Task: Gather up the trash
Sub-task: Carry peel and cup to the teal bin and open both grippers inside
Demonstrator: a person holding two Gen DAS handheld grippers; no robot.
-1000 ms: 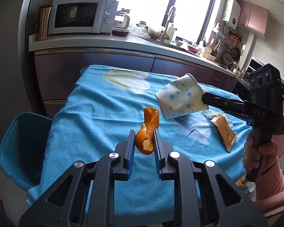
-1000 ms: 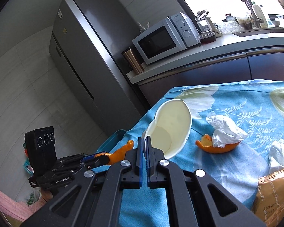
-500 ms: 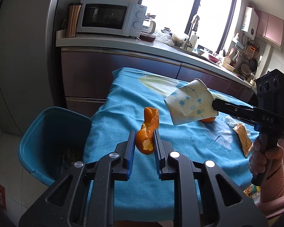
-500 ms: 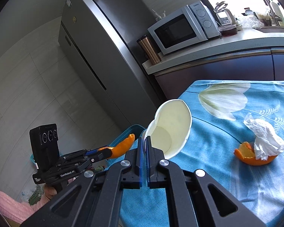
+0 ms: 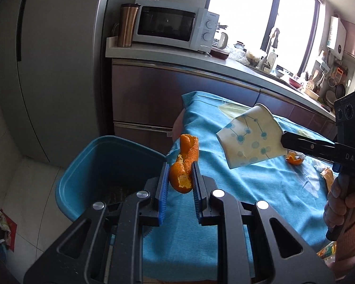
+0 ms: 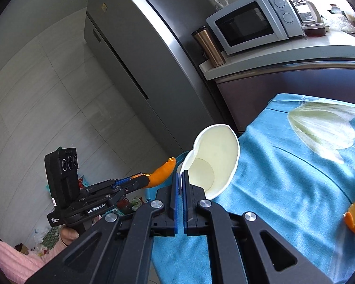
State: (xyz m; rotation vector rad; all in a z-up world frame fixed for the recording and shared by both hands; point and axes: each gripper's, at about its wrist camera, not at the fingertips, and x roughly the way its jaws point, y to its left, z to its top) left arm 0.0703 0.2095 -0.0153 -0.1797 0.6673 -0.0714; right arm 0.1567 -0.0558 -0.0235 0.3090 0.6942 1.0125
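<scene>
peel, gripper-held, now perhaps over bin

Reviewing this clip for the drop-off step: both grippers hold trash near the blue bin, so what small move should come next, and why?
Probably carry the left gripper a little further over the blue bin, then open it. It is shut on the orange peel, which hangs about at the bin's near rim, beside the table edge. The right gripper, pinching the paper cup, is over the tablecloth and could follow.
</scene>
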